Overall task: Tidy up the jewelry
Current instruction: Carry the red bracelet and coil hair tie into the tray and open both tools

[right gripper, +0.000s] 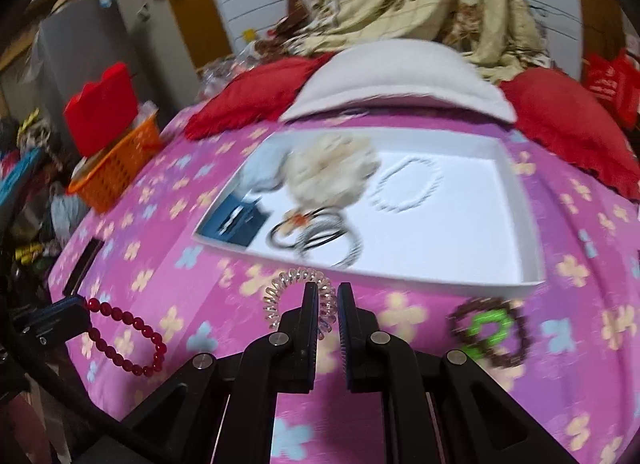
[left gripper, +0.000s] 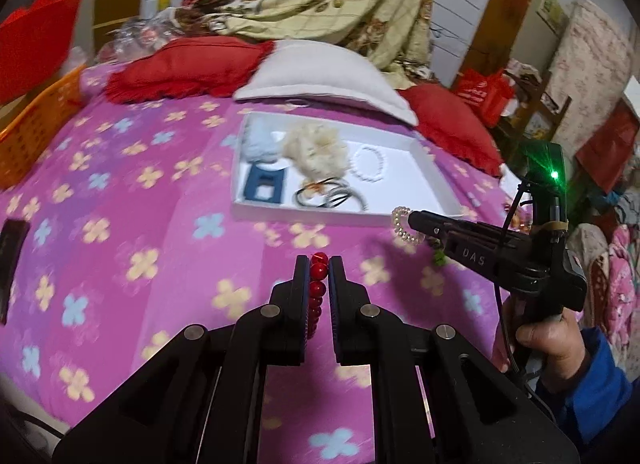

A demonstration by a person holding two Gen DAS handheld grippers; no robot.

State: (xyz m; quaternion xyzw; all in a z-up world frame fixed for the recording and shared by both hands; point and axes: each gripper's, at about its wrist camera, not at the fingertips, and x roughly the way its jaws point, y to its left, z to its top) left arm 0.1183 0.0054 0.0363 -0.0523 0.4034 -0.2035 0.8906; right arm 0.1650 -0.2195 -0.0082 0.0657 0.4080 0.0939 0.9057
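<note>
The left gripper (left gripper: 319, 264) is clamped on a red bead bracelet (left gripper: 319, 288), the beads pinched in a line between its two fingers and lifted clear of the pink flowered bedspread (left gripper: 120, 223). To its right, the right gripper (right gripper: 328, 292) has closed on a clear spiral hair tie (right gripper: 298, 296), whose coil loops out to the left of its fingers. The person's hand (left gripper: 552, 340) grips that tool's handle, a blue sleeve (left gripper: 592, 384) behind it.

Just beyond both tools lies a shallow white tray (left gripper: 436, 179). In it are a white bead bracelet (left gripper: 370, 164) toward the right, a cream fluffy scrunchie (left gripper: 316, 147) in the middle, dark hair bands (left gripper: 328, 195) near the front wall and a blue card (left gripper: 264, 187) at the left.

On the bedspread near the tray's right corner sit a green hair tie (right gripper: 490, 330) and a dark bead bracelet (right gripper: 516, 348). An orange basket (left gripper: 36, 127) stands far left.
</note>
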